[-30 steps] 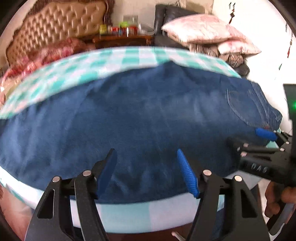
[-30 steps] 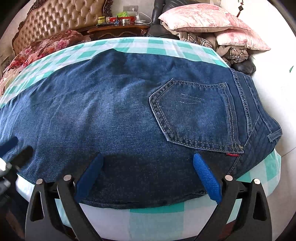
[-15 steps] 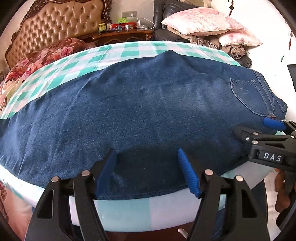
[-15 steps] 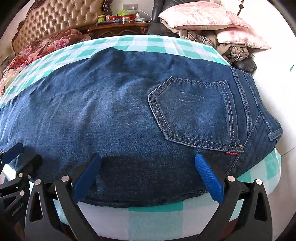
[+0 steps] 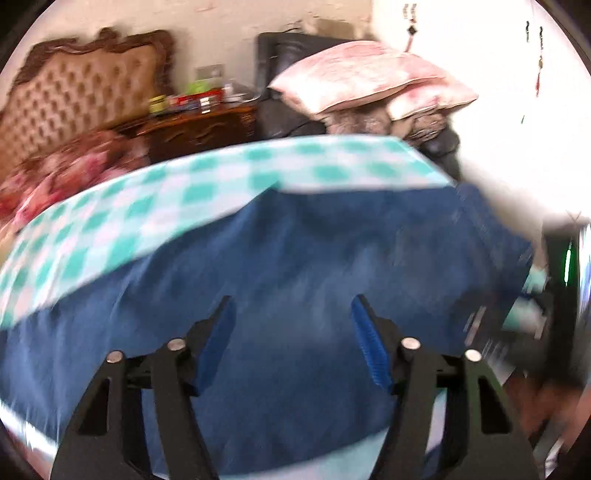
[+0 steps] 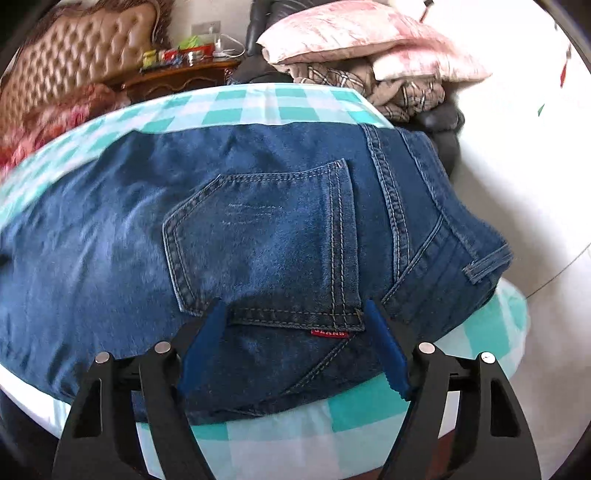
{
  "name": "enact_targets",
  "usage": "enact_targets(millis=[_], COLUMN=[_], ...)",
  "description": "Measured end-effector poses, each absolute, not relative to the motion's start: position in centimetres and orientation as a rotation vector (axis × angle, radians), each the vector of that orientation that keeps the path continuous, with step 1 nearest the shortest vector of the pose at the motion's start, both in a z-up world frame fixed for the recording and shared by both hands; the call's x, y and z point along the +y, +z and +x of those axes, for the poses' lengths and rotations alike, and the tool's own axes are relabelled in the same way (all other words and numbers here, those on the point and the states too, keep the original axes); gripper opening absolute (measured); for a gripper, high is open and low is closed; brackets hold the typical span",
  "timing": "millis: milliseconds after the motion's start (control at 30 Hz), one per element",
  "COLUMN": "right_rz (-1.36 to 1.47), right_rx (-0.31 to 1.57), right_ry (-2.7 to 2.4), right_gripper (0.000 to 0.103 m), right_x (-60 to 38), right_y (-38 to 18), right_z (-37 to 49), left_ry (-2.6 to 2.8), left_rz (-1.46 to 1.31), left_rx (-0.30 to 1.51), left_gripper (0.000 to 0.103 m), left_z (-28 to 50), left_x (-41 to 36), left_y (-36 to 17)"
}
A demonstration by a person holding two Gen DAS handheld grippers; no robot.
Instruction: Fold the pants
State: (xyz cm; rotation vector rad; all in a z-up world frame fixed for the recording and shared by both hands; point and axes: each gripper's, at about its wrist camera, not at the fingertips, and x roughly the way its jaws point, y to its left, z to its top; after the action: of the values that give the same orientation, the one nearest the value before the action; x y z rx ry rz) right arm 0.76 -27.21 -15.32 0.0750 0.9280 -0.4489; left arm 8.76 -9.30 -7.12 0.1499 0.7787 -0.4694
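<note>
Dark blue jeans (image 6: 258,236) lie flat on a table with a teal-and-white checked cloth (image 6: 258,107), back pocket (image 6: 266,236) up, waistband at the right. My right gripper (image 6: 291,347) is open, its blue pads over the pocket's lower edge near a small red label (image 6: 330,333). In the blurred left wrist view my left gripper (image 5: 291,343) is open above the jeans (image 5: 295,266), nearer the legs. The right gripper shows as a dark blur at that view's right edge (image 5: 517,325).
Behind the table stand a tufted headboard (image 6: 74,62), a wooden nightstand with small items (image 6: 181,74), and a black chair piled with pink pillows (image 6: 351,33) and blankets. The table's near edge (image 6: 295,439) lies just beyond my fingers.
Both grippers have moved right and forward over the jeans. The right one now sits at the back pocket's lower edge. The left view is blurred by motion. Both stay open.
</note>
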Motion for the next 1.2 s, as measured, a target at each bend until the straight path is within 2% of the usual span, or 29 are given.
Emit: enact_targets(millis=[100,167,233,300,400,600,767,833,900,1033,1067,1100,1133,1167,1200], right_rz=[0.103,0.099,0.098,0.102,0.096,0.131,0.355,0.462,0.576,0.663,0.661,0.648,0.624,0.612,0.615], right_rx=[0.928,0.933,0.937,0.94,0.944,0.941,0.824,0.793,0.775,0.761,0.77,0.778,0.791,0.8,0.801], right_ry=[-0.45,-0.446,-0.441,-0.433,-0.424,-0.397,-0.463,-0.508,-0.505,-0.465,-0.464,-0.472,-0.486,-0.492,-0.492], right_gripper=[0.073,0.073,0.073,0.074,0.074,0.072,0.07,0.065,0.054,0.043,0.034,0.018,0.011,0.009,0.008], right_x=[-27.4,-27.5,-27.5,-27.6,-27.6,-27.8,-33.0,-35.9,-39.0,-42.0,-42.2,-42.0,-41.8,-41.6,-41.5], right_y=[-15.5,-15.5,-15.5,-15.5,-15.6,-15.2,-12.8,-12.6,-12.9,-13.3,-13.4,-13.3,-13.3,-13.2,-13.3], right_z=[0.5,0.6,0.6,0.4,0.4,-0.1,-4.0,-5.4,-6.1,-5.6,-5.2,-4.9,-4.7,-4.6,-4.7], left_ry=[-0.573,-0.647,-0.68,-0.689,-0.653,-0.663,-0.722,-0.796,-0.863,-0.957,-0.968,-0.966,-0.96,-0.945,-0.928], left_rz=[0.183,0.168,0.186,0.216,0.259,0.237,0.18,0.175,0.197,0.34,0.371,0.397,0.424,0.457,0.477], left_rx=[0.797,0.861,0.901,0.955,0.984,0.957,0.867,0.801,0.754,0.655,0.646,0.644,0.64,0.637,0.643], left_gripper=[0.05,0.044,0.042,0.035,0.035,0.036,0.038,0.04,0.042,0.042,0.042,0.041,0.041,0.039,0.031], left_z=[13.3,16.5,18.9,21.0,22.5,21.9,15.8,11.4,7.5,0.5,-0.6,-1.2,-1.7,-1.8,-1.7], left_x=[-14.7,-18.2,-21.3,-23.7,-26.5,-25.4,-21.3,-20.2,-19.8,-20.9,-21.4,-22.0,-22.5,-23.1,-23.4], left_y=[-7.0,-8.0,-9.3,-11.1,-13.1,-12.2,-9.7,-9.0,-9.1,-10.3,-10.9,-11.4,-12.0,-12.7,-13.4])
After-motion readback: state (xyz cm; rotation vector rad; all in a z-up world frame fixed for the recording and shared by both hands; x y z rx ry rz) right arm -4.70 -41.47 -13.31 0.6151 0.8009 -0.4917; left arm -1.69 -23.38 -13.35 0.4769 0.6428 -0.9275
